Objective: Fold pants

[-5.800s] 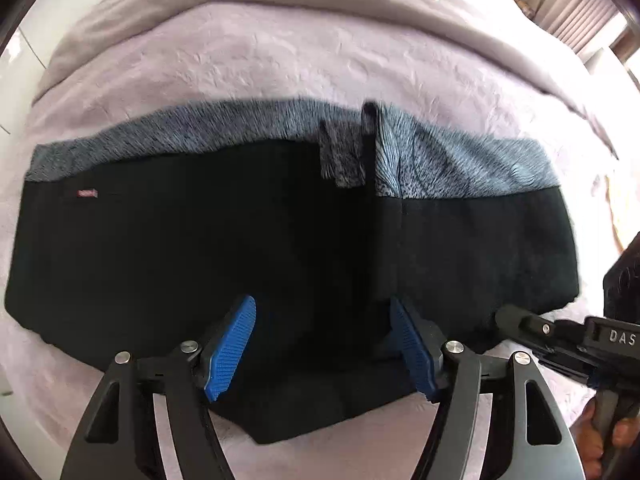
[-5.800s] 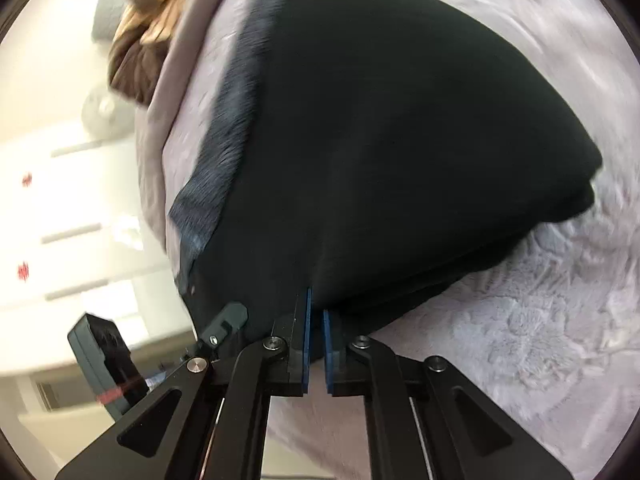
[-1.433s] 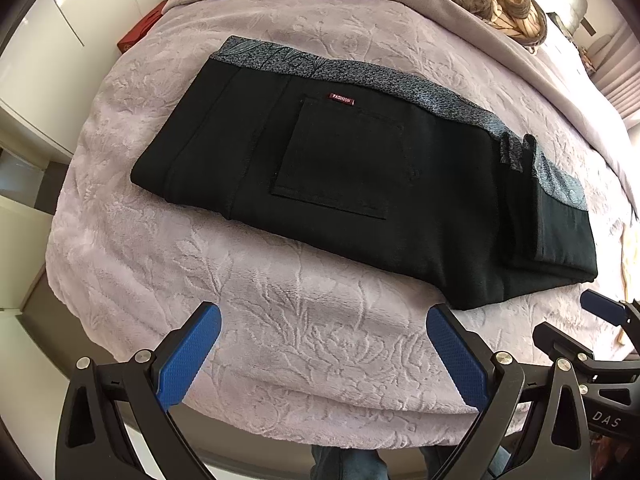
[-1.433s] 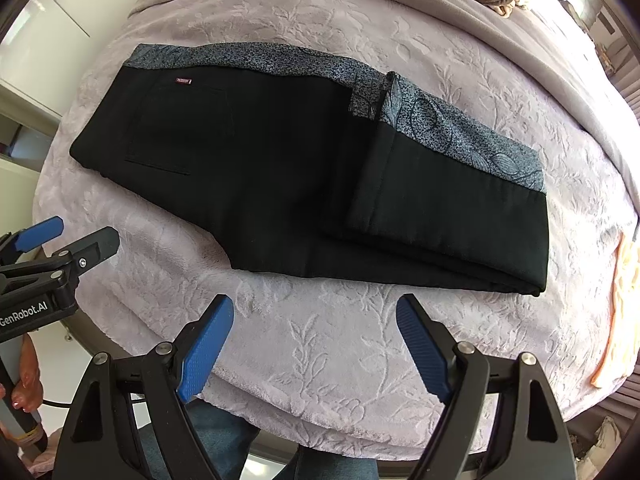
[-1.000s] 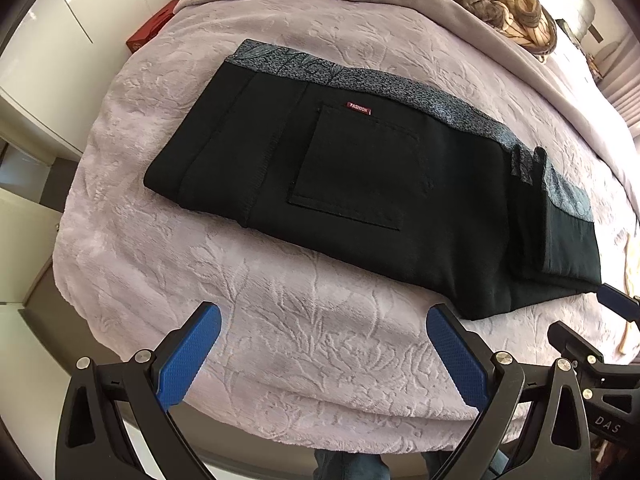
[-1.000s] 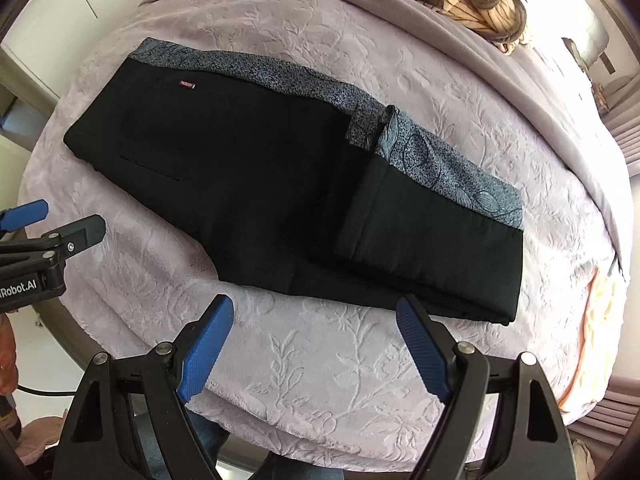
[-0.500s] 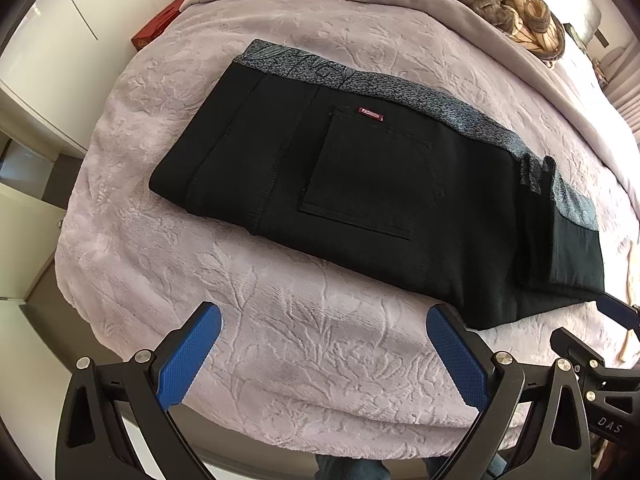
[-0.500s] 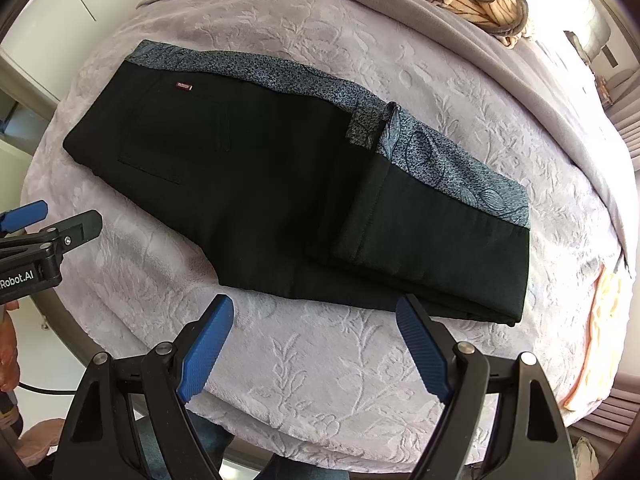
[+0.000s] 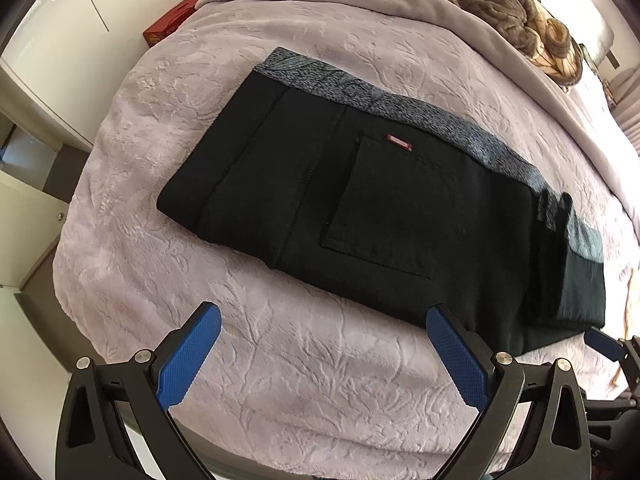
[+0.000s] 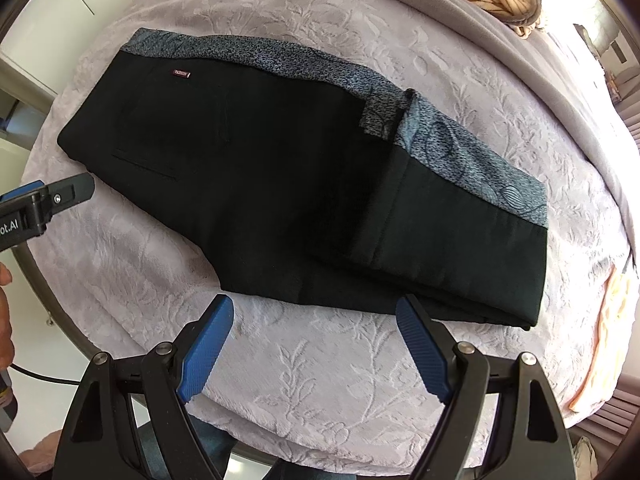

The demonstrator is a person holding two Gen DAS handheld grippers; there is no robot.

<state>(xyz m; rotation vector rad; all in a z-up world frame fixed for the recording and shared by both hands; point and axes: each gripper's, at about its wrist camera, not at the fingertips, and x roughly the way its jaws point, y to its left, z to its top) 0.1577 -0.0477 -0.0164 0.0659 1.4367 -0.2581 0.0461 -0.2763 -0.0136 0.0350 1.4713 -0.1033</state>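
Folded pants (image 9: 380, 208) lie on bedspread (image 9: 280, 360); left gripper (image 9: 322, 354), right gripper (image 10: 314, 346) gape wide, empty.

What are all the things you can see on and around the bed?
folded black pants with grey patterned waistband: one, black and grey, flat in the middle of the bed
small red label: one, red, sewn just above the back pocket of the pants
embossed lilac bedspread: one, pale purple, covering the bed under the pants
crumpled brown and tan blanket: one, brown and tan, at the far end of the bed
red box: one, red, beside the bed at the far left
white cupboards: white, along the left side
peach cloth: one, peach, at the bed's right edge
left gripper: one, black with blue pads, open, above the bedspread
right gripper: one, black with blue pads, open, near the pants
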